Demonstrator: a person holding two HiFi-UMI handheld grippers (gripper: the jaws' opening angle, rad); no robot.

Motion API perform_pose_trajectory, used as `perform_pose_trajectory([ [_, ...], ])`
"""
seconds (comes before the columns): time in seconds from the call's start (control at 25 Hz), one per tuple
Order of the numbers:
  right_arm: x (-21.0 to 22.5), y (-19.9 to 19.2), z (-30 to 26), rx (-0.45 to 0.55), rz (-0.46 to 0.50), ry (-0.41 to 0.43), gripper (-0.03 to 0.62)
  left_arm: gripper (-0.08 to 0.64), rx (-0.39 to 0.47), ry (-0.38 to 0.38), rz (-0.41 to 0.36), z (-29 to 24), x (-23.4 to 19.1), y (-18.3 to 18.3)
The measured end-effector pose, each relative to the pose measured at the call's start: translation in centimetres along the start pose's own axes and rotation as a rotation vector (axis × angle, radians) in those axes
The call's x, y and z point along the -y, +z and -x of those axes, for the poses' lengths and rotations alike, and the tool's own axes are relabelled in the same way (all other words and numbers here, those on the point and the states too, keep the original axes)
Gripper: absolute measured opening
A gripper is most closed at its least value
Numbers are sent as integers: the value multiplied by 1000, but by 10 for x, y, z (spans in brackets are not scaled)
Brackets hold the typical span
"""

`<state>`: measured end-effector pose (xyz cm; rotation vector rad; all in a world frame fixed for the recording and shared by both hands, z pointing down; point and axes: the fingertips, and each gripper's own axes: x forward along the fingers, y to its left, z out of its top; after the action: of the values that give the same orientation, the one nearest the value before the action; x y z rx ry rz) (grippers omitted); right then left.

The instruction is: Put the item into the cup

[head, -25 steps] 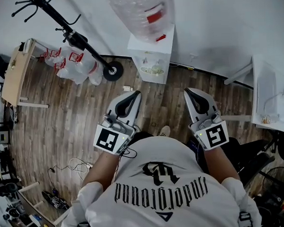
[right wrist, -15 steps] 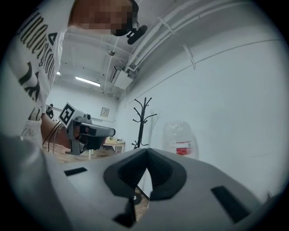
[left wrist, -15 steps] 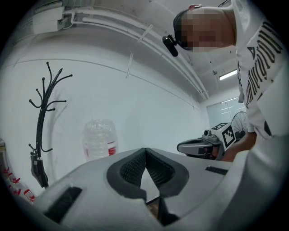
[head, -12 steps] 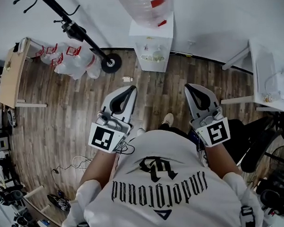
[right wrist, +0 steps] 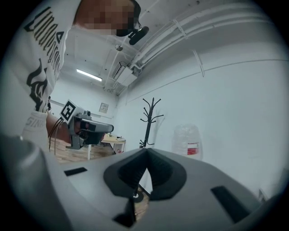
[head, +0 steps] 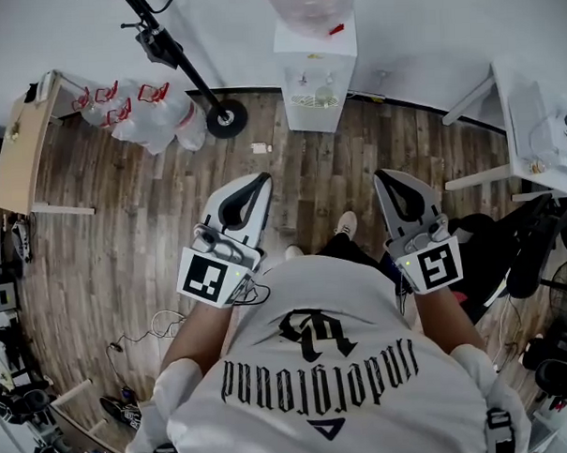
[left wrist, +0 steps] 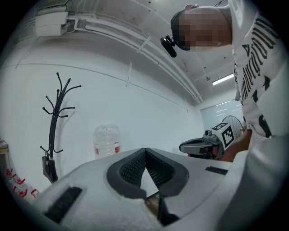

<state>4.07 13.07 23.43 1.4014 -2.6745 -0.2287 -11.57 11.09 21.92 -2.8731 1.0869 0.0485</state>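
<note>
Wooden floor [head: 124, 237] below; left gripper [head: 254, 185] and right gripper [head: 388, 181] are closed on nothing, held forward, maybe just waiting.

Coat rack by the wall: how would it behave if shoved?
The coat rack is a tall thin pole on a small round base, so a high push would probably tip it. Its branching hooks could snag. It looks rigid.

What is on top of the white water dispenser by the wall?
A clear water bottle with a red label stands on the dispenser. The bottle covers the dispenser's top, so where they join cannot be seen.
</note>
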Motion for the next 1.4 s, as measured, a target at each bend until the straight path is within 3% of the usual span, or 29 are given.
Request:
perform_pose_trajectory([
  [0.52, -74, 7, 23, 18, 11, -65, 6, 6, 15, -45, 14, 70, 5, -5],
  [0.64, -79, 10, 26, 26, 16, -69, 6, 6, -4, -39, 44, 76, 8, -6],
  [0.92, -78, 17, 25, 30, 34, -70, 6, 6, 15, -40, 18, 76, 7, -2],
  [1.04, -79, 17, 23, 31, 30, -67, 5, 6, -10, -38, 45, 76, 7, -5],
  [1.4, -74, 18, 22, 29, 33, -66, 5, 6, 42, -30, 16, 74, 1, 1],
])
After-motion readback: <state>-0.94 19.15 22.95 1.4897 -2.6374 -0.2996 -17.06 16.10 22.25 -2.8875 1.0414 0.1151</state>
